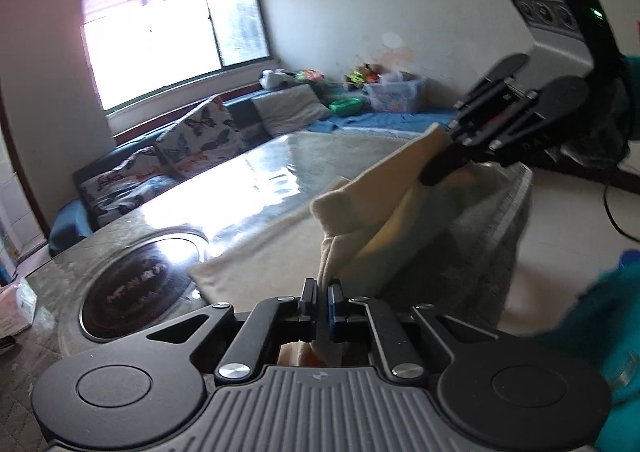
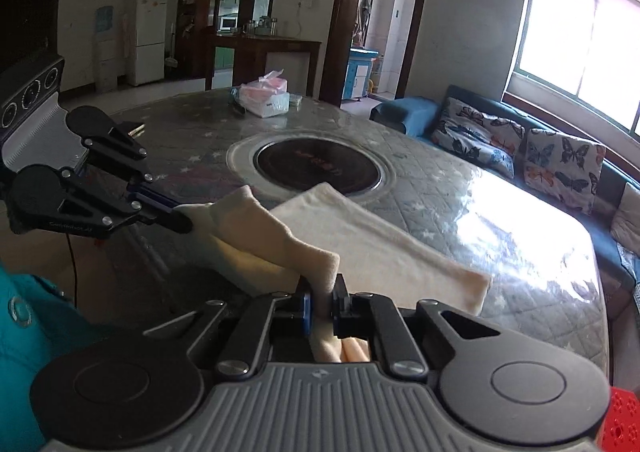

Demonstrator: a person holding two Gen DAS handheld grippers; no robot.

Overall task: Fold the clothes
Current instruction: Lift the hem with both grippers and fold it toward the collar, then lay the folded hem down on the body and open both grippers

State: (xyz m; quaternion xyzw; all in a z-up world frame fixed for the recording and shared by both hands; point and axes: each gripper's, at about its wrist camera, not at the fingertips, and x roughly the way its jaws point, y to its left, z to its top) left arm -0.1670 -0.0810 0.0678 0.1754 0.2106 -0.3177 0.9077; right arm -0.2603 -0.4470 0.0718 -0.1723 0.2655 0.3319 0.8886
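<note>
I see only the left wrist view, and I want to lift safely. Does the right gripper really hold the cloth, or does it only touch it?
Observer: It holds it. In the right wrist view, the jaws of the right gripper are shut on a folded edge of the cream cloth.
Operator: Good. Is anything further ahead that the cloth could hit?
Observer: A tissue pack stands on the table beyond the round cooktop, well apart from the cloth.
</note>
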